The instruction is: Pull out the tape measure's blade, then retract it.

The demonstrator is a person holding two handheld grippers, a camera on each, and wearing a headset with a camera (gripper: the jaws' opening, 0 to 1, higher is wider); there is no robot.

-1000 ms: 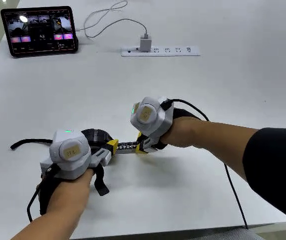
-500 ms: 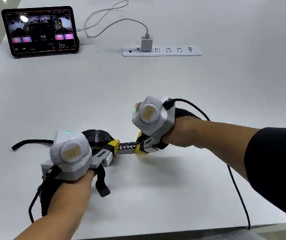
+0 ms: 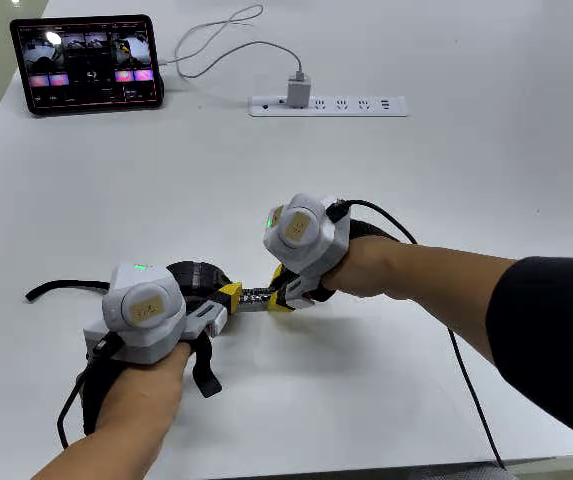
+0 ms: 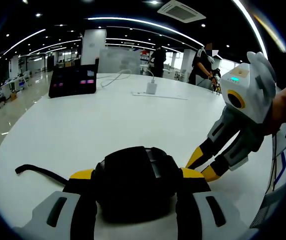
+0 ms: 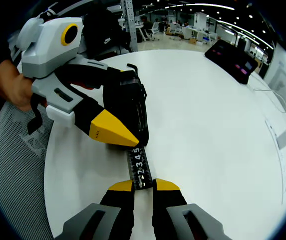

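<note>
**Tape measure with short length of blade drawn, held between two grippers**

Writing: we read the numerals 2, 3, 4, 5 on the blade [image 5: 138,165] in the right gripper view. The small print on a yellow jaw tip of the left gripper [image 4: 138,174] is too fine to read.

Tool, left: the jaws are closed against both sides of the black tape measure [image 4: 133,197], which rests on the white table [image 3: 416,180].

Tool, right: the right gripper [image 5: 143,186] has its jaws nearly together, pinching the end of the blade just beside the tape measure's mouth.

Blade: a short stretch is out, running straight from the tape measure to the right gripper.

Other items: a black strap [image 3: 56,289] trails from the tape measure. A tablet [image 3: 86,62] with a lit screen and a power strip [image 3: 346,104] lie well beyond the tape measure.
</note>
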